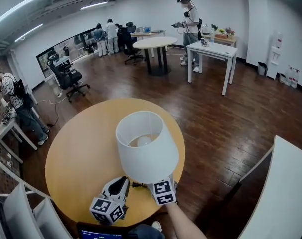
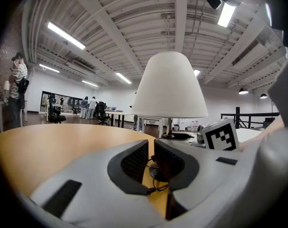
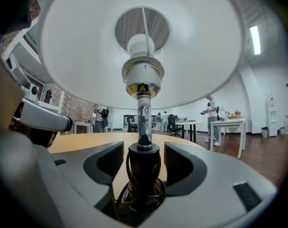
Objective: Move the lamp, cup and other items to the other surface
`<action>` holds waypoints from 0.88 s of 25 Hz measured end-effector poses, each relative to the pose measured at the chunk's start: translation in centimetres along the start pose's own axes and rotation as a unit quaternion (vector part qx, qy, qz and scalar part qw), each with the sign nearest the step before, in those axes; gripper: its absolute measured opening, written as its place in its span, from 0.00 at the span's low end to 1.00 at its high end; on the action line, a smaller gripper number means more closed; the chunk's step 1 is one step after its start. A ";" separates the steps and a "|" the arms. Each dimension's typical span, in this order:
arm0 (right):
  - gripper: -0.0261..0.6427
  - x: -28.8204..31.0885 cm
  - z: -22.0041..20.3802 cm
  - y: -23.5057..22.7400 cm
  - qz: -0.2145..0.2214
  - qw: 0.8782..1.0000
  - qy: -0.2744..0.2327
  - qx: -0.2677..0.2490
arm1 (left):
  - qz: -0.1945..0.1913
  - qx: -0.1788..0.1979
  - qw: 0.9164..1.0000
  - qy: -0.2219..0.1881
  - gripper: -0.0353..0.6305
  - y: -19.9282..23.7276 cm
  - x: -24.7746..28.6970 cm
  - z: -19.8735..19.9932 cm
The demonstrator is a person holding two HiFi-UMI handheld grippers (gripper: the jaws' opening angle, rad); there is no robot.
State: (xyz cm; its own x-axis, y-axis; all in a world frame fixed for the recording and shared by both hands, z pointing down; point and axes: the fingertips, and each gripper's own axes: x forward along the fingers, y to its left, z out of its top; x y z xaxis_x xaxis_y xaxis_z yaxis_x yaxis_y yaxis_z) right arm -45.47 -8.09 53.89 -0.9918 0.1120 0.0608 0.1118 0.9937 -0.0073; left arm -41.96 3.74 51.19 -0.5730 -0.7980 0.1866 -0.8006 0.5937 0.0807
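A lamp with a white shade (image 1: pixel 146 146) stands near the front edge of the round yellow table (image 1: pixel 76 153). My right gripper (image 1: pixel 161 182) reaches under the shade. In the right gripper view its jaws (image 3: pixel 144 151) flank the lamp's black base (image 3: pixel 144 167), which has a cord wound around it. A gap shows on each side, so the pads are not touching it. My left gripper (image 1: pixel 125 179) rests low on the table just left of the lamp. Its jaws (image 2: pixel 150 152) are a narrow slit apart, with a loop of black cord (image 2: pixel 156 186) lying just beyond them. The shade (image 2: pixel 168 87) rises ahead of it.
A white surface (image 1: pixel 285 193) juts in at the right, across a strip of dark wood floor. Farther off are a white table (image 1: pixel 213 49) with a person beside it, a round table (image 1: pixel 155 43), an office chair (image 1: pixel 69 76) and a person (image 1: pixel 16 103) at the left wall.
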 end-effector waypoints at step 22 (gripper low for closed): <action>0.29 -9.8 4.4 -11.1 -0.147 0.989 -0.030 0.010 | -0.174 0.022 0.985 -0.007 0.13 -13.4 8.3 2.4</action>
State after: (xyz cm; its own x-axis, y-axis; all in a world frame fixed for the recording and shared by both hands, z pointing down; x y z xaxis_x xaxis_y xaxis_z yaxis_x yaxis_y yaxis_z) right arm -37.26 -20.27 48.99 -0.9832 -0.1827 0.0043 -0.1827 0.9830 -0.0173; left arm -36.40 -11.05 49.25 -0.2654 -0.9538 0.1409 -0.9554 0.2798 0.0945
